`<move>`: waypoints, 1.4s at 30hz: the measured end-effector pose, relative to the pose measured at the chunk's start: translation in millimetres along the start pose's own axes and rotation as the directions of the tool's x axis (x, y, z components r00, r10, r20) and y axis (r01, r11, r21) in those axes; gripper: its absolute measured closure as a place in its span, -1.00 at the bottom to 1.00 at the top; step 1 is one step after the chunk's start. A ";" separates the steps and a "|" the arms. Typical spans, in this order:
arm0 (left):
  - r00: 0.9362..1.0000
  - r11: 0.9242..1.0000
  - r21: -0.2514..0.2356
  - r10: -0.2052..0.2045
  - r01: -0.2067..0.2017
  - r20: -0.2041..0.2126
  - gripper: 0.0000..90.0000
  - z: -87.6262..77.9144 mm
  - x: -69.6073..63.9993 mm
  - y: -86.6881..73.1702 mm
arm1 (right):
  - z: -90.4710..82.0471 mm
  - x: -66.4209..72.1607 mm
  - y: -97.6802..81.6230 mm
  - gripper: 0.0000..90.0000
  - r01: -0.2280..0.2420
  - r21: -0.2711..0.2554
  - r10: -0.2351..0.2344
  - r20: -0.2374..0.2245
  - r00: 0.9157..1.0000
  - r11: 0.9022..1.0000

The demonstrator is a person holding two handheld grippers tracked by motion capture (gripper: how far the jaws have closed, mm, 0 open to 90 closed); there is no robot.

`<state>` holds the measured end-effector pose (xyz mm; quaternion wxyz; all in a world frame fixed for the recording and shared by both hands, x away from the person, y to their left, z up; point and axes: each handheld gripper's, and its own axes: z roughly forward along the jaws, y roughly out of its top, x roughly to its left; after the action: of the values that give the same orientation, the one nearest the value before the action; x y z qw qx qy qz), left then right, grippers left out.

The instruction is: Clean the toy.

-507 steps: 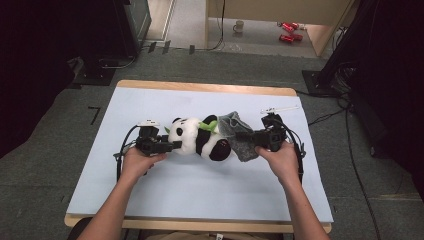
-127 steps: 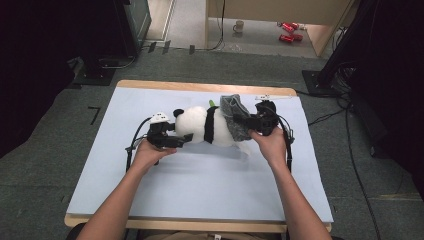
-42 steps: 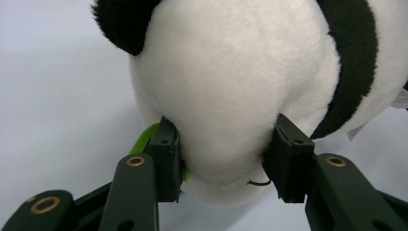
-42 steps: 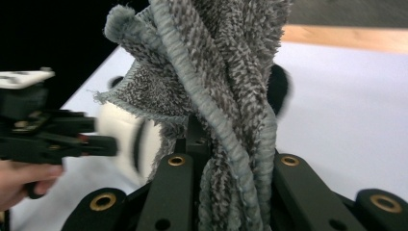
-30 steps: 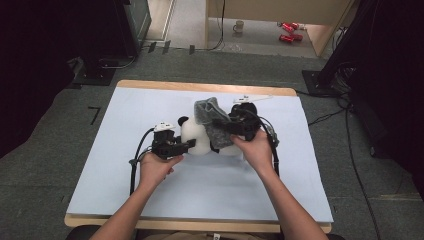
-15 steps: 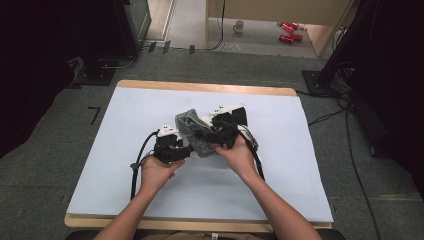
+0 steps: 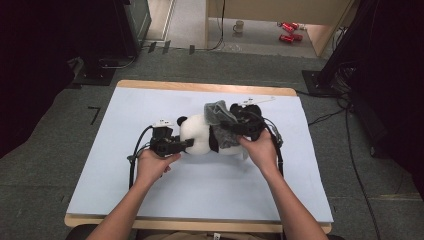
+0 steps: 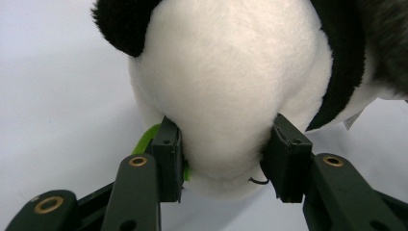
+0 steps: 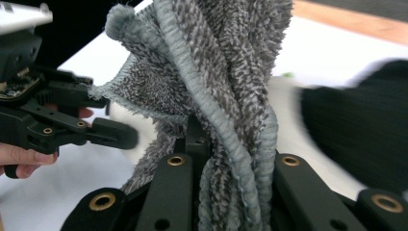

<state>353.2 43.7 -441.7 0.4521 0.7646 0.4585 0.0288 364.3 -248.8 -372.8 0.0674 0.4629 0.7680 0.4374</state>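
Note:
A black-and-white plush panda lies on its side in the middle of the pale blue table. My left gripper is shut on the panda's white head; its black pads press into the plush from both sides, with a bit of green showing by the left pad. A grey fuzzy cloth is draped over the panda's body. My right gripper is shut on a bunched fold of the cloth, held above the panda. In the right gripper view the left gripper shows at left.
The table has a wooden rim along its far edge. Cables trail from both grippers. Beyond the table lie grey floor, dark equipment stands, a mug and red cans.
The right gripper, which had swung left with the cloth toward the left gripper, has moved back right, drawing the cloth over the panda's body. The left gripper stays clamped on the head.

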 end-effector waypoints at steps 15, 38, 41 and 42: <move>1.000 1.000 0.017 0.007 -0.008 0.022 0.22 8.3 19.9 13.8 | -26.2 -46.4 -20.4 0.72 -0.131 -0.060 0.134 0.050 0.990 0.990; 0.984 0.986 -0.029 0.166 -0.165 0.060 -0.22 -0.2 28.1 6.2 | -20.6 -58.6 -27.5 0.71 -0.139 -0.069 0.146 0.103 0.984 0.988; 0.981 0.982 -0.036 0.185 -0.183 0.057 -0.25 0.2 29.8 2.8 | -19.3 -59.9 -26.0 0.70 -0.137 -0.074 0.144 0.109 0.984 0.988; 0.981 0.982 -0.036 0.188 -0.186 0.055 -0.25 0.2 30.5 1.4 | -18.7 -60.4 -25.7 0.70 -0.135 -0.076 0.143 0.113 0.983 0.988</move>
<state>371.8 65.6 -452.2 0.4721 0.7979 0.3706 0.0559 371.9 -311.5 -398.5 0.0979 0.5379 0.7132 0.4387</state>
